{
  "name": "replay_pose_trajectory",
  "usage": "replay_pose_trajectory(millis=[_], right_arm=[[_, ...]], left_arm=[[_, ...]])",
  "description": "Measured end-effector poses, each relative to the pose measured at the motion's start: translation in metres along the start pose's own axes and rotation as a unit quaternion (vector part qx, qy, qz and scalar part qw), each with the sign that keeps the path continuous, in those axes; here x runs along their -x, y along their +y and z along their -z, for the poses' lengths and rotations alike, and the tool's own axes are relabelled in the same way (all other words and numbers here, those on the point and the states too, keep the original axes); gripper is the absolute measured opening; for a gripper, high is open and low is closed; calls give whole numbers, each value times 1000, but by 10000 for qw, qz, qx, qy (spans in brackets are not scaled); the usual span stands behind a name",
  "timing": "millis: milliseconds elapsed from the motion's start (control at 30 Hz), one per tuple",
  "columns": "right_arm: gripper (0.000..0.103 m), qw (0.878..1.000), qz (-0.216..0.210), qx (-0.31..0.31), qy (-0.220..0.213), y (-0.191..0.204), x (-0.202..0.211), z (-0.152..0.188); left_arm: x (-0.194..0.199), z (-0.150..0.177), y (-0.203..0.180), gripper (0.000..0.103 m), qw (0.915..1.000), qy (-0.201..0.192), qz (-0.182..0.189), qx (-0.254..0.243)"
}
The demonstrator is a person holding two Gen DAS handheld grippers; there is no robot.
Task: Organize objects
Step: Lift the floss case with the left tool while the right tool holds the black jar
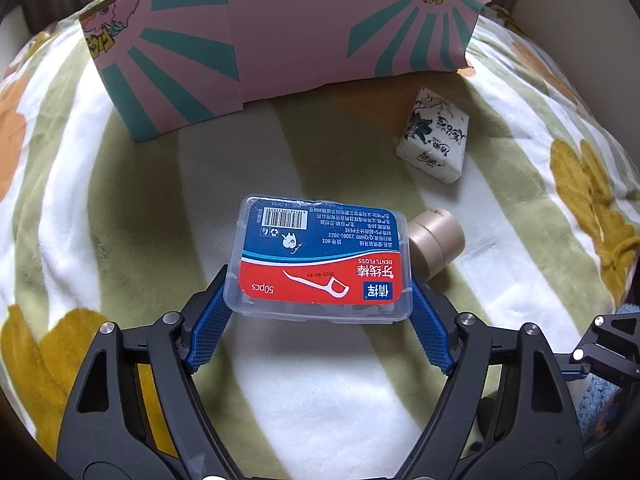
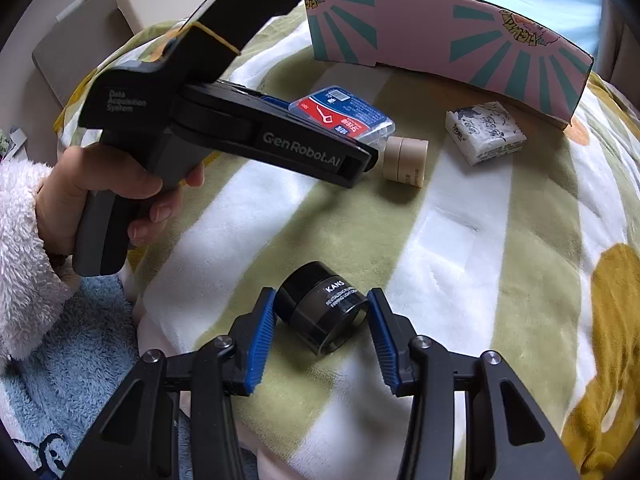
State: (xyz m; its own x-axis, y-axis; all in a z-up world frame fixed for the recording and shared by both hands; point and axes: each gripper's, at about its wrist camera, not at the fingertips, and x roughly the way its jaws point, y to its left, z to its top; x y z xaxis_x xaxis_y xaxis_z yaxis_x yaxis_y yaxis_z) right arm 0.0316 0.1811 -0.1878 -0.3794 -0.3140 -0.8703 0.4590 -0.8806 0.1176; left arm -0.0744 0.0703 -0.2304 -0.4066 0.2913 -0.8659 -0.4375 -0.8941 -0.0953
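My left gripper (image 1: pixel 320 300) is shut on a clear dental floss box (image 1: pixel 320 256) with a red and blue label, held above the blanket; the box also shows in the right wrist view (image 2: pixel 344 114). A beige round jar (image 1: pixel 436 240) lies on its side just right of the box. My right gripper (image 2: pixel 322 312) is open, its blue pads on either side of a black KANS jar (image 2: pixel 324 306) lying on the blanket; the left pad is close to it, the right pad apart. A pink and teal cardboard box (image 1: pixel 280 44) stands at the far side.
A white tissue pack (image 1: pixel 434 136) with black ink print lies near the cardboard box's right end, also in the right wrist view (image 2: pixel 484 132). A green, white and yellow blanket (image 2: pixel 460 264) covers the surface. A blue towel (image 2: pixel 88 344) lies at the left.
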Motion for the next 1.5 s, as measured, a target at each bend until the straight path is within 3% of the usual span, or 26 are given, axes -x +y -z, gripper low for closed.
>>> replay_pose_trajectory(millis=[400,1067,1267,1500], right_arm=[[42,9997,-128,-173,-62,-4,9,-4],[42,9981,-235,-503,-264,-24,35,-25],[42,9978,-181,-546,-344,-27,33,-54],[42,9969,16,-623,-488,-34,59,-79]], left_arm=[[29,6,15,79,9996,-185,161,151],[78,-13,21,79,9983,-524,212,111],[100,-22,24,79,9976,-665,143,122],[133,-44,28,79,9955,-928,153,112]])
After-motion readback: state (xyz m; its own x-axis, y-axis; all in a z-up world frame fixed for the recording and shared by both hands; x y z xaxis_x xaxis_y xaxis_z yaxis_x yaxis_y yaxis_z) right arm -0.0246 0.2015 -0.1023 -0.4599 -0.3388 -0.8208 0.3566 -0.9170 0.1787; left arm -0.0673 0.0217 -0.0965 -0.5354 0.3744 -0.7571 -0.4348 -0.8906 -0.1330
